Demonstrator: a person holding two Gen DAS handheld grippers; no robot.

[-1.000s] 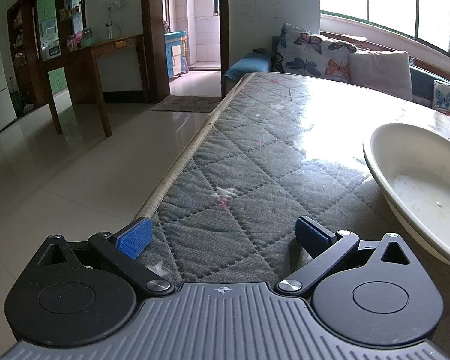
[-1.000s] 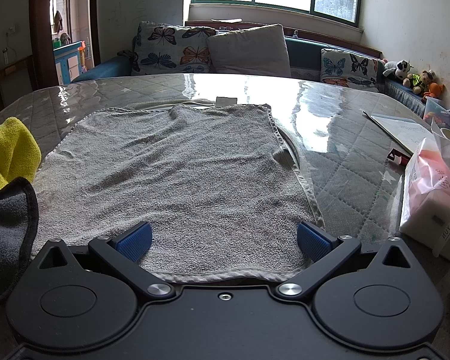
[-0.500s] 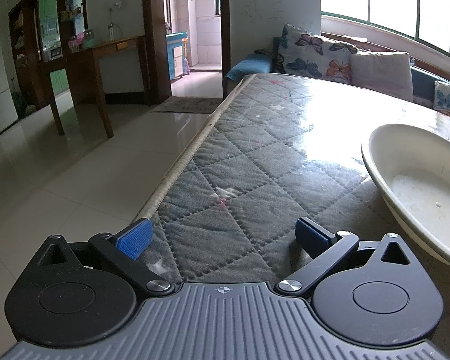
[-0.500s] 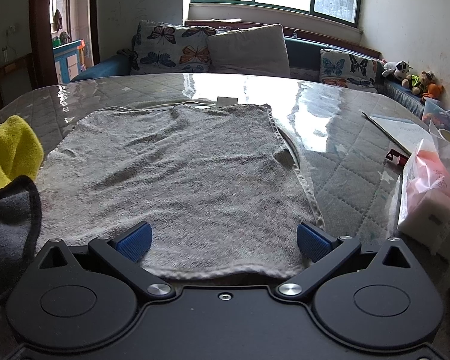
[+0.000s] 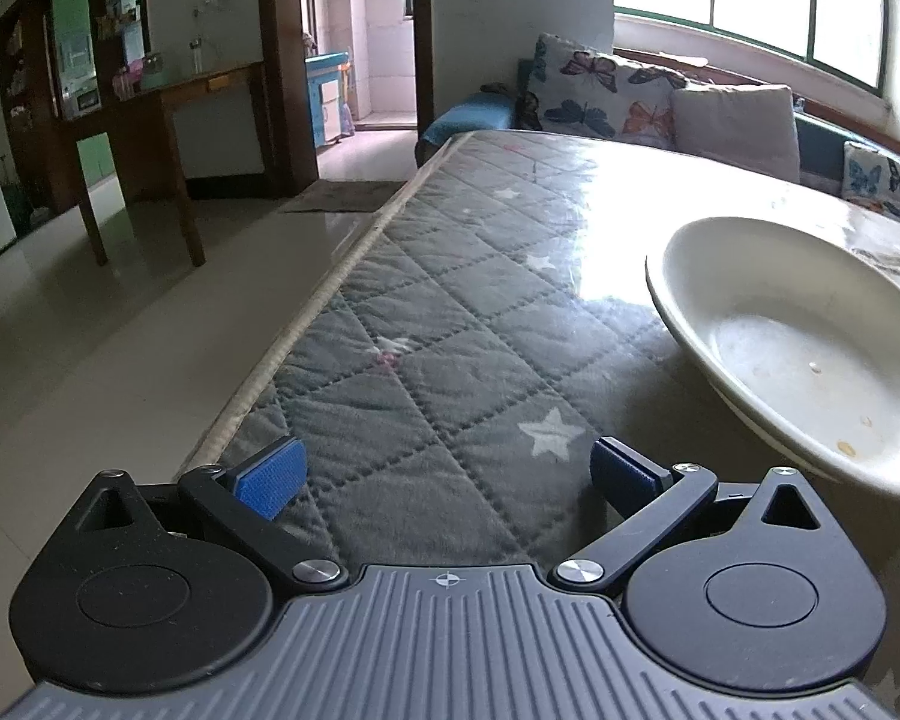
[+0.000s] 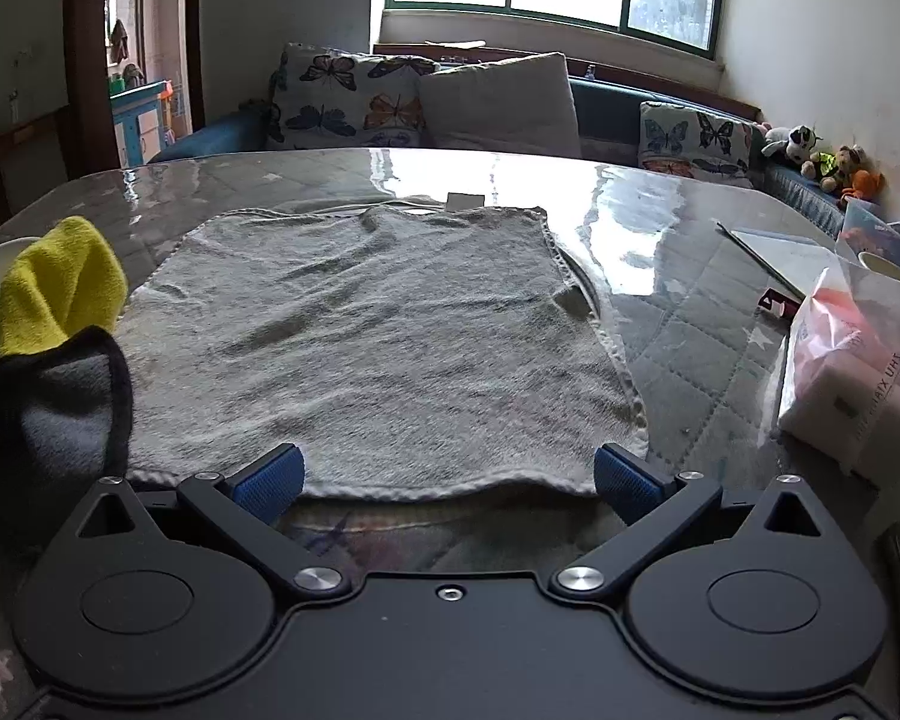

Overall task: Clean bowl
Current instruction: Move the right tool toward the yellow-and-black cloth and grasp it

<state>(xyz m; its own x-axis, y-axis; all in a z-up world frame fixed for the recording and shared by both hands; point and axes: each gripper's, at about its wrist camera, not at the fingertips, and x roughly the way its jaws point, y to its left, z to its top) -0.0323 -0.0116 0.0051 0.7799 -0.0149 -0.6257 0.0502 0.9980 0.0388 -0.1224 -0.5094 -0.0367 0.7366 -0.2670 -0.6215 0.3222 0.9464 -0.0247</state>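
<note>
The left claw (image 5: 444, 471) was held wide beside the soiled bowl (image 5: 798, 348); the right claw (image 6: 447, 474), also wide, was aimed over the towel (image 6: 378, 336).

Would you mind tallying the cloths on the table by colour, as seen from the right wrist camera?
Yellow cloth: 1
Grey cloth with black edging: 1
Light grey towel, spread flat: 1
Total: 3
</note>
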